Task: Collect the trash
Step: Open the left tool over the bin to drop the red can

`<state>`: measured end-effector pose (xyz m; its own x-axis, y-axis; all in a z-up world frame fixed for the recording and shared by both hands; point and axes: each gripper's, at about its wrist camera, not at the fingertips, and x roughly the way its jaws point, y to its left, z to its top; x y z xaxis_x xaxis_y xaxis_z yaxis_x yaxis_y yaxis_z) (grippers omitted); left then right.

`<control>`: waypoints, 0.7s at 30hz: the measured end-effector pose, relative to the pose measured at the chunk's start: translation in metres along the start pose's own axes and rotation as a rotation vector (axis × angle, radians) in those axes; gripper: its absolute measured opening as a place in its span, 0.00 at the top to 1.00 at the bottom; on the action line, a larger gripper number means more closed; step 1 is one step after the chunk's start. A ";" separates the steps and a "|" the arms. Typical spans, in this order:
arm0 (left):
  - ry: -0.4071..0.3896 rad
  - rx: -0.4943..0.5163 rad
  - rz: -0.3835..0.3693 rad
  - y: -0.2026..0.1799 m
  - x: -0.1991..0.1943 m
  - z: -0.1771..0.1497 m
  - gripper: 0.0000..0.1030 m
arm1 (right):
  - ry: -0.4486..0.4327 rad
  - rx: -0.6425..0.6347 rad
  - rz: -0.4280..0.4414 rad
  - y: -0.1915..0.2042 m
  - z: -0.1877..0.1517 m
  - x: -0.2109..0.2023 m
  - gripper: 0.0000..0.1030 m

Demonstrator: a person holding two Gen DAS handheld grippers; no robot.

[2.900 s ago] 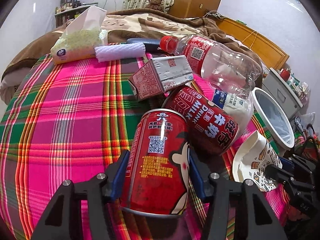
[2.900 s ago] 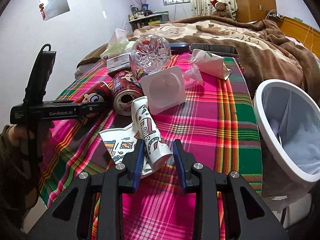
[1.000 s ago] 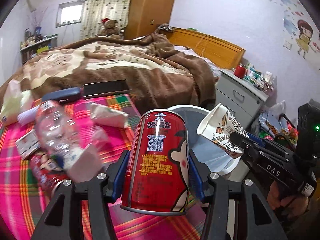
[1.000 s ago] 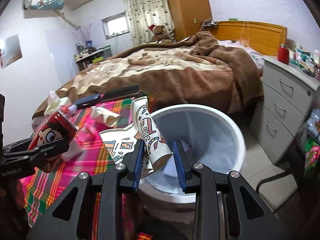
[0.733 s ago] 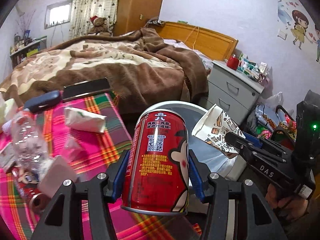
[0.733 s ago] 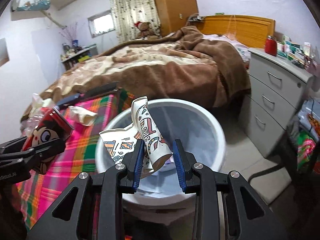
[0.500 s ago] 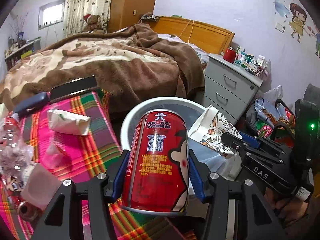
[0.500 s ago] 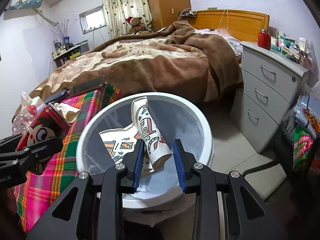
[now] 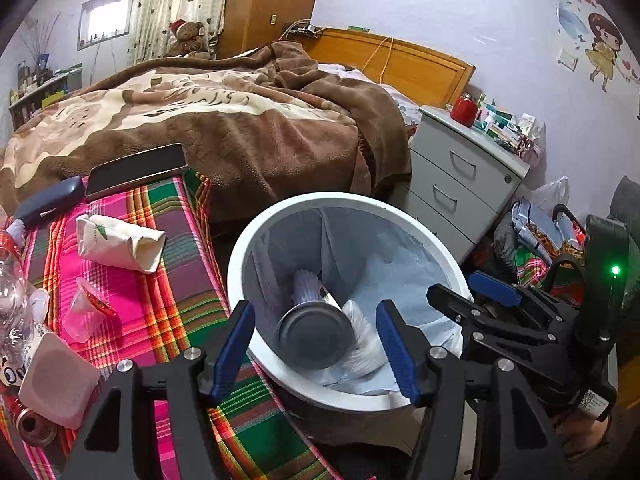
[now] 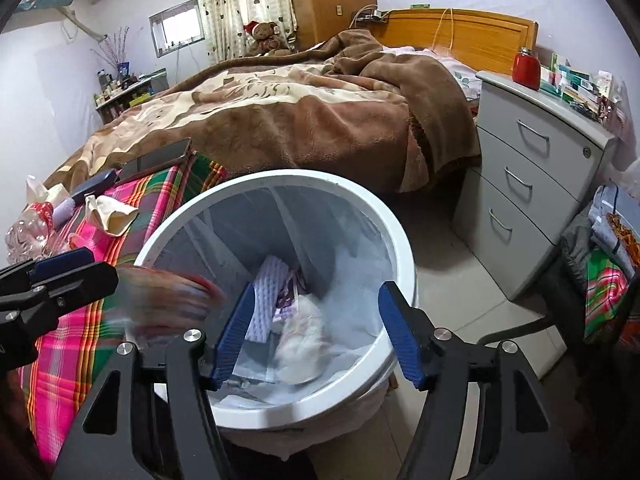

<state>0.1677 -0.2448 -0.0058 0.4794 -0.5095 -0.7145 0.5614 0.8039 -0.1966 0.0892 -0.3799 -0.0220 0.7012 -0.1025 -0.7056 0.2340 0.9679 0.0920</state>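
The white trash bin with a pale liner stands beside the plaid table; it also shows in the right wrist view. My left gripper is open over the bin. The red can falls bottom-up inside the bin; it shows as a red blur in the right wrist view. My right gripper is open and empty above the bin. A crumpled paper cup and a purple ribbed item lie in the bin.
On the plaid cloth lie a paper wrapper, a small plastic cup, a white tub and a clear bottle. A grey drawer unit stands right of the bin. The bed is behind.
Both grippers have opened over the bin. The red can has left my left gripper and is dropping in. The paper cup has left my right gripper and lies inside.
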 end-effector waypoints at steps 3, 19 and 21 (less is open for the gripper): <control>-0.005 -0.006 0.011 0.003 -0.005 0.000 0.39 | -0.004 0.008 0.000 0.000 0.001 -0.002 0.36; -0.097 -0.070 0.079 0.038 -0.067 -0.018 0.38 | -0.060 -0.028 0.085 0.042 0.003 -0.021 0.36; -0.109 -0.085 0.088 0.046 -0.075 -0.021 0.38 | -0.061 -0.039 0.103 0.050 0.003 -0.022 0.36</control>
<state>0.1438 -0.1627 0.0249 0.5970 -0.4626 -0.6555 0.4574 0.8675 -0.1956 0.0874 -0.3297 0.0007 0.7602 -0.0151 -0.6496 0.1334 0.9821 0.1333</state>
